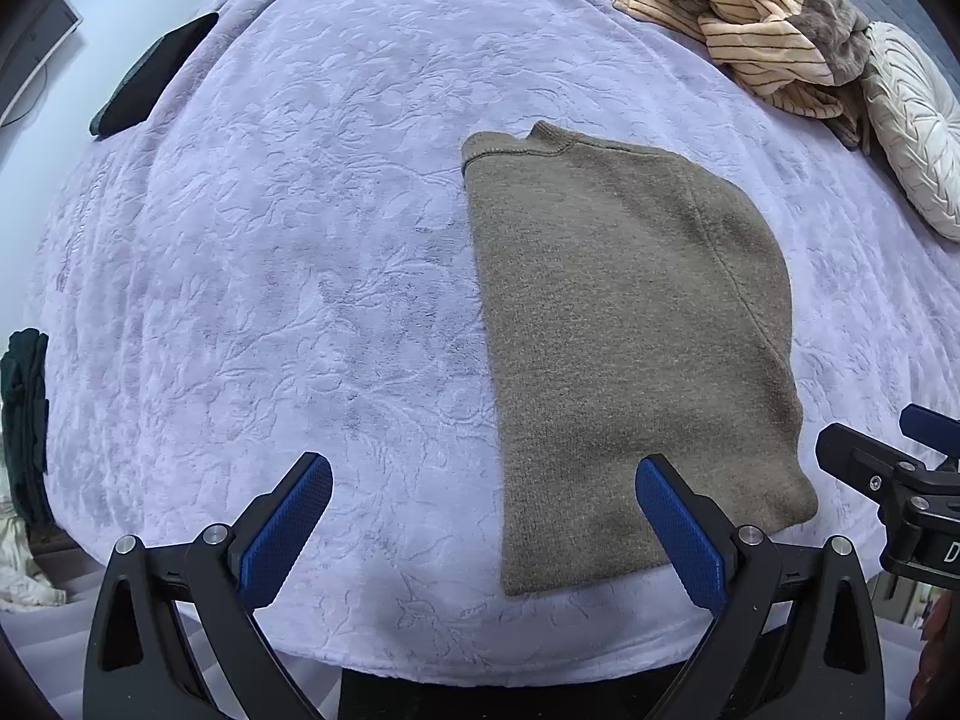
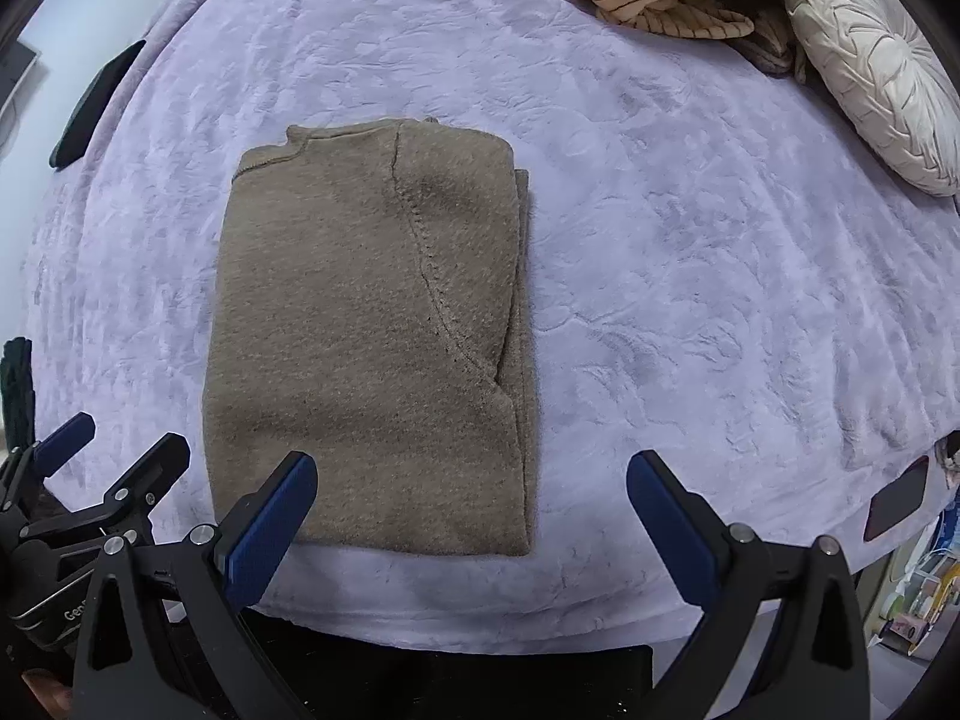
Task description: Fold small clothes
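Observation:
An olive-brown knit sweater [image 1: 630, 330] lies folded into a long rectangle on the lavender bedspread [image 1: 300, 240]. It also shows in the right wrist view [image 2: 372, 348], with the sleeve folded in along its right side. My left gripper [image 1: 483, 516] is open and empty, hovering at the sweater's near left corner. My right gripper [image 2: 471, 510] is open and empty over the sweater's near right corner. The right gripper shows at the right edge of the left wrist view [image 1: 900, 480]; the left gripper shows at the left edge of the right wrist view [image 2: 90, 480].
A striped beige garment pile [image 1: 750, 18] and a round pleated cushion [image 1: 918, 126] lie at the far right. A dark flat object [image 1: 150, 78] lies far left. A dark phone-like object [image 2: 897, 498] sits at the bed's right edge. Dark green cloth [image 1: 24, 414] hangs at the left.

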